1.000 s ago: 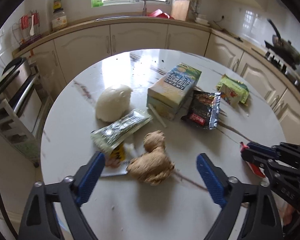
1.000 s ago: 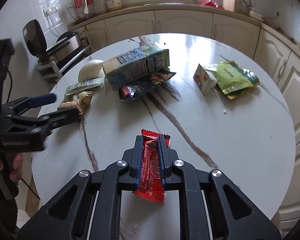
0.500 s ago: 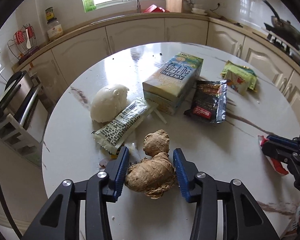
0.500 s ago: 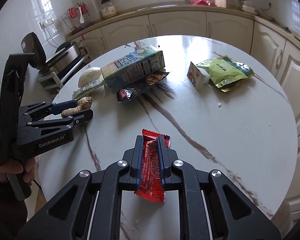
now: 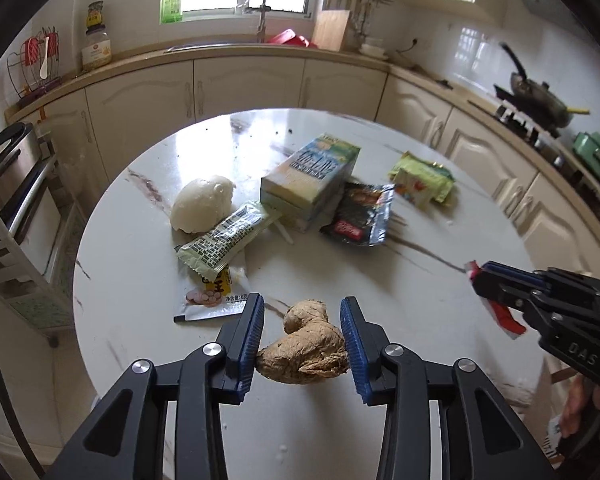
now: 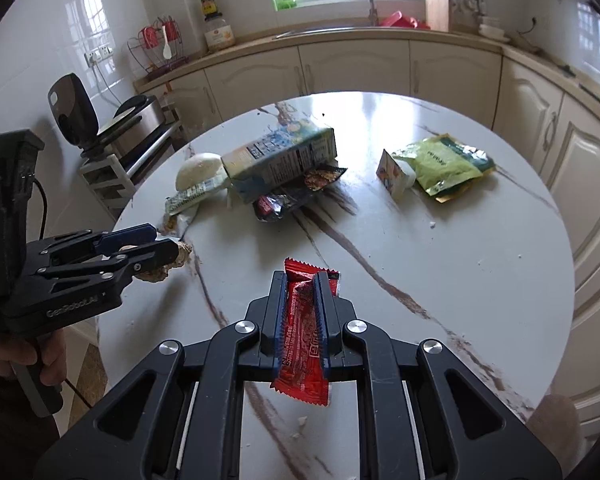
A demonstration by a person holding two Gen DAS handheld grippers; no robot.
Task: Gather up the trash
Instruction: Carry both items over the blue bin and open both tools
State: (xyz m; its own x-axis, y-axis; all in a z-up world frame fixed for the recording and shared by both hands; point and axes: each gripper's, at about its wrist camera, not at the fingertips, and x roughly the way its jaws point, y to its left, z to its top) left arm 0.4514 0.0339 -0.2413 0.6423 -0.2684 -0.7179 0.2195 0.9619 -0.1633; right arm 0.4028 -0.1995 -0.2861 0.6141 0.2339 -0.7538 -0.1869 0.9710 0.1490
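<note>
A knobbly brown ginger root (image 5: 304, 354) sits between the blue pads of my left gripper (image 5: 302, 300), whose jaws are closing and press on both its sides. It hangs just above the white marble table (image 5: 400, 292) near the front edge. The right wrist view shows the same left gripper (image 6: 162, 240) at the left with the ginger root (image 6: 180, 256) poking out. My right gripper (image 6: 301, 280) is shut on a red snack wrapper (image 6: 302, 332), held upright above the table's near side. In the left wrist view the right gripper (image 5: 478, 276) and its red wrapper (image 5: 504, 316) are at the right.
On the table lie a milk carton (image 5: 308, 182) on its side, a black wrapper (image 5: 360, 216), green packets (image 5: 424, 178), a white bun (image 5: 202, 202), a pale green wrapper (image 5: 224, 242) and a white sachet (image 5: 214, 300). Kitchen cabinets ring the table.
My left gripper went from wide open to closed around the ginger root, then drew it back from the sachet. The right gripper, still holding the red wrapper, rose a little.
</note>
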